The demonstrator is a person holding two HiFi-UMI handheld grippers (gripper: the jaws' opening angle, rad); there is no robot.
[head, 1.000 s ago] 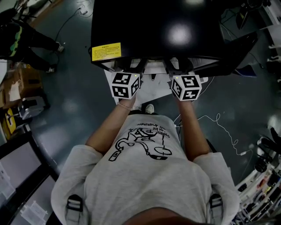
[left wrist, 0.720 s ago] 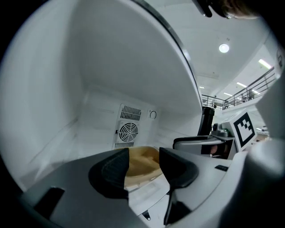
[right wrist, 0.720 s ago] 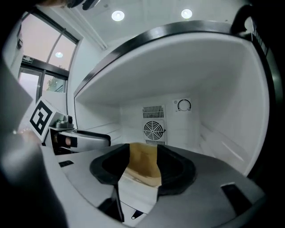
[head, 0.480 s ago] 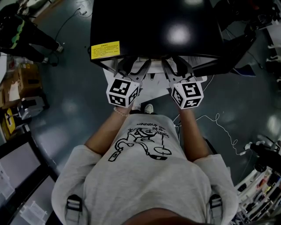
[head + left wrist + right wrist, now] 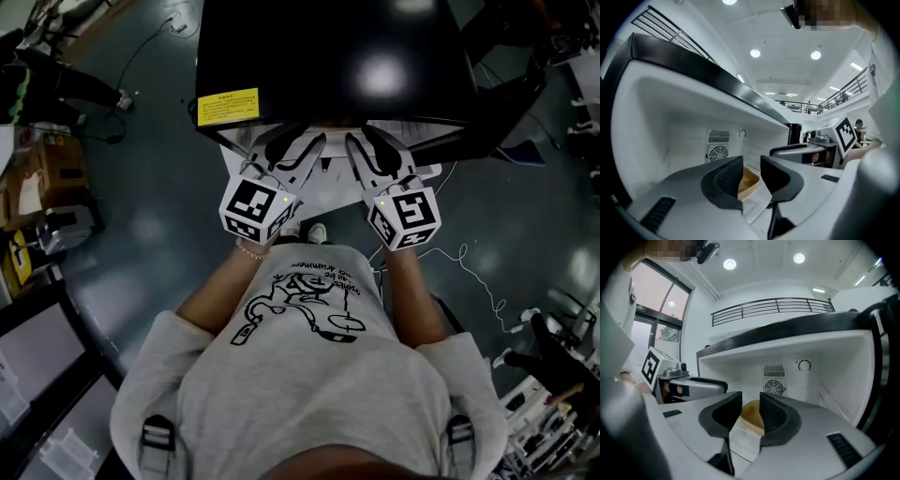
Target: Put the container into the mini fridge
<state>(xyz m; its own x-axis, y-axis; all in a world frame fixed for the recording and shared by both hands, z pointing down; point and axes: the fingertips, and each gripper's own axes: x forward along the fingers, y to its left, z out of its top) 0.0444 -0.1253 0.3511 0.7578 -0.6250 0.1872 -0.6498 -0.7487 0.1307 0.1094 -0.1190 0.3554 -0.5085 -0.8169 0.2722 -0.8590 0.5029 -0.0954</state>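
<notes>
- The container (image 5: 750, 415) sits inside the mini fridge (image 5: 328, 66), on its pale floor. It is a tan, shallow tub in front of the back wall, where the fan grille (image 5: 774, 388) is.
- From the left gripper (image 5: 751, 171) the container (image 5: 750, 180) lies straight ahead and deeper in. It shows through the gap between the jaws but lies beyond their tips, not between the pads.
- The right gripper (image 5: 750, 409) sees the same thing: the tub is dead ahead past its fingertips, with the jaws framing it and not touching it.
- Both pairs of jaws have just been closing and stand about half apart. Neither has hold of anything.
- From overhead, the left gripper (image 5: 292, 142) and right gripper (image 5: 370, 141) sit side by side at the mouth of the fridge, both aimed inward. The tub lies between their two lines of aim, and I can't say which is nearer.
- The tub's long axis can't be read from here, as too little of it shows.
- To my eye the placing is done, and what's left turns on drawing both grippers straight back, away from the tub, so nothing nudges it.
</notes>
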